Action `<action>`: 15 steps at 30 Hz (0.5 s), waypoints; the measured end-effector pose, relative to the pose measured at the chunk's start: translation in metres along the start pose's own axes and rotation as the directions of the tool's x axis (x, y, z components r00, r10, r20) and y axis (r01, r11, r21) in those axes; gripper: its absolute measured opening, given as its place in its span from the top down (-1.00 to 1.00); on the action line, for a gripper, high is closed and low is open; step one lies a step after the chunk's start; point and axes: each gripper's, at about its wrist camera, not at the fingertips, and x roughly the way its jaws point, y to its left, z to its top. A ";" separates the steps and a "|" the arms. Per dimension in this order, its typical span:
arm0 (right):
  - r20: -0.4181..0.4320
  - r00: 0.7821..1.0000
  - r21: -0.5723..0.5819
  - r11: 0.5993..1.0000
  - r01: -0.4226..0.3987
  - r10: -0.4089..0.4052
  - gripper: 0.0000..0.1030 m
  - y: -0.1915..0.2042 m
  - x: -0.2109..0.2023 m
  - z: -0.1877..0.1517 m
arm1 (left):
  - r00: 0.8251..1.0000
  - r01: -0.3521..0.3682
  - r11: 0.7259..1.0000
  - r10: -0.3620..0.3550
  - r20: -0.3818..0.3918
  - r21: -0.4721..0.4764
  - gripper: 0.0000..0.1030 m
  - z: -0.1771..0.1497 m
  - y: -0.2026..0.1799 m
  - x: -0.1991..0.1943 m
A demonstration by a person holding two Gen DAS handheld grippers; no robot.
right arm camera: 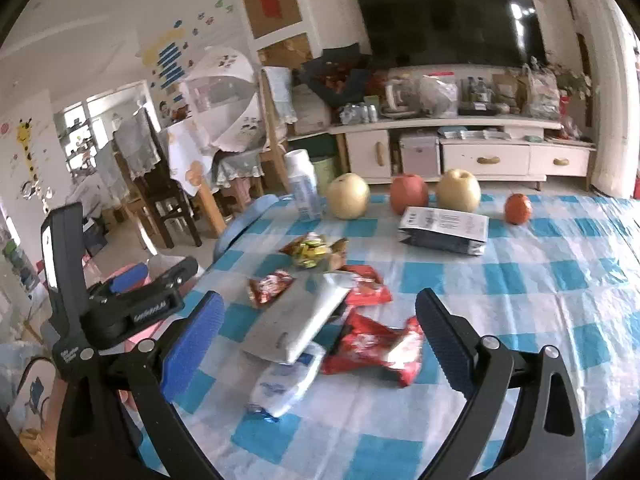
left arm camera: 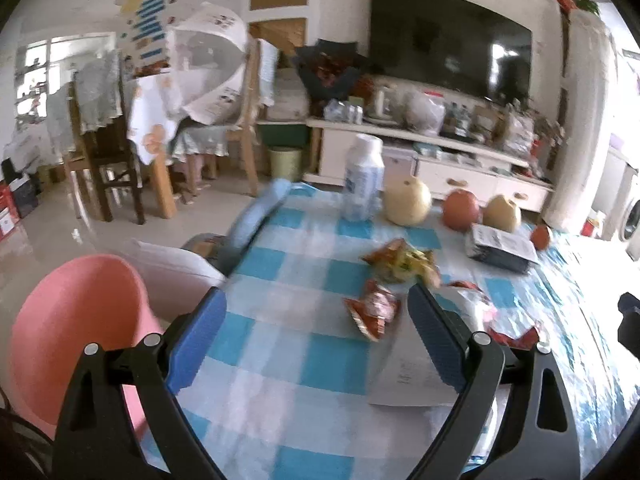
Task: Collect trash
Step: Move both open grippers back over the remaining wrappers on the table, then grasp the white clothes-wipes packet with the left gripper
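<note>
Trash wrappers [right arm camera: 372,344] lie uncollected mid-frame on checked table [right arm camera: 520,320]; pink bin [left arm camera: 76,320] lower left. Left gripper [left arm camera: 316,300] and right gripper [right arm camera: 320,308] both wide, empty. Collection apparently barely begun.

Glossy crinkled foil wrappers [right arm camera: 370,346]; shiny plastic checked tablecloth [right arm camera: 520,300]; rough-looking blue fingers [right arm camera: 192,346].
</note>
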 end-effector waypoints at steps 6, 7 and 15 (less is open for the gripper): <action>-0.019 0.999 0.068 0.997 0.041 -0.039 -0.85 -0.041 -0.001 0.007 | 0.995 0.092 0.993 -0.089 -0.042 0.078 -0.80 -0.004 -0.031 0.009; -0.032 0.998 0.078 0.996 0.048 -0.045 -0.85 -0.048 0.001 0.007 | 0.994 0.102 0.991 -0.097 -0.054 0.089 -0.80 -0.004 -0.034 0.012; -0.168 0.983 0.102 0.991 0.088 -0.070 -0.85 -0.083 0.027 0.003 | 0.947 0.254 0.964 -0.233 -0.222 0.071 -0.80 -0.016 -0.057 0.040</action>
